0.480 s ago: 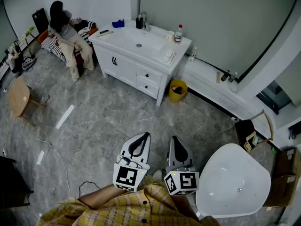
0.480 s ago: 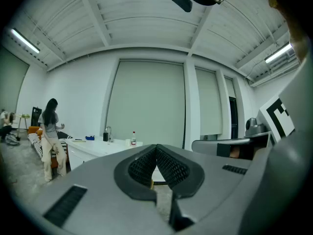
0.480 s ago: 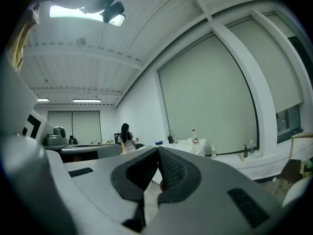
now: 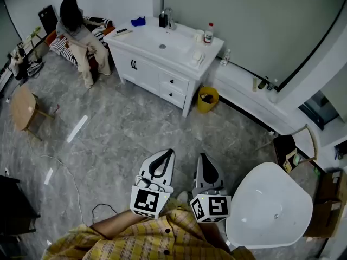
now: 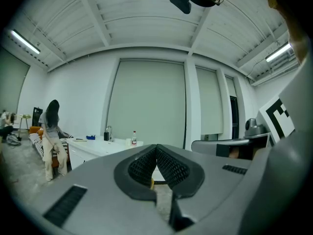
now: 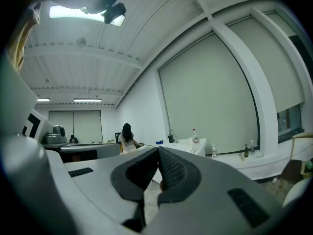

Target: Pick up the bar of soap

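While left claw and right claw sit closed, empty, soap lies well apart on vanity

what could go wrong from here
Both the left gripper and right gripper have their fingers closed; unopened, they would likely shove things rather than take them.
On the distant vanity, small white items sit by the bottle; which is the soap is unclear, so a wrong pick or knocked bottle seems possible.
The yellow bin at the vanity's corner could be kicked.
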A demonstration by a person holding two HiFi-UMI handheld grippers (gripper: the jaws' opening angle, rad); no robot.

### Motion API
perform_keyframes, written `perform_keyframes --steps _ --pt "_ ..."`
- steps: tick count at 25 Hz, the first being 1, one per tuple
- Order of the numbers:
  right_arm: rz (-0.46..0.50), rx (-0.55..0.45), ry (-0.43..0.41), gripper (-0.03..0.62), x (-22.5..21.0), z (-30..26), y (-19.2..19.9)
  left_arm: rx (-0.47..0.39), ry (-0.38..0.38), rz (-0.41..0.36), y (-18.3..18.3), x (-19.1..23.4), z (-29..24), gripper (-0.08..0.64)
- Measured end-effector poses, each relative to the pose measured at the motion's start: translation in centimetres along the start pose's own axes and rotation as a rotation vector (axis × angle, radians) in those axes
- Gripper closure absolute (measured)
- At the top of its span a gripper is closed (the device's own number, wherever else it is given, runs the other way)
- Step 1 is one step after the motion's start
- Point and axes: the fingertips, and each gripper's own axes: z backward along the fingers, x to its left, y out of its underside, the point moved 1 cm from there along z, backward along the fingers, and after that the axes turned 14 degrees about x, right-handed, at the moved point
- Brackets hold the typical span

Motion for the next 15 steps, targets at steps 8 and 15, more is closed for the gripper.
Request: perform_keyframes --steps 8,15 --pt "0.003 -0.007 -0.026 0.571 -0.2 -0.4 -0.1 0.046 -0.005 -0.010 0.8 0.1 -0.4 0.548" --pt "0.011 -0.008 -0.032 0.571 -2.6 0.7 -0.1 0.021 -0.012 -0.010 0.3 -2.3 -1.7 0.548"
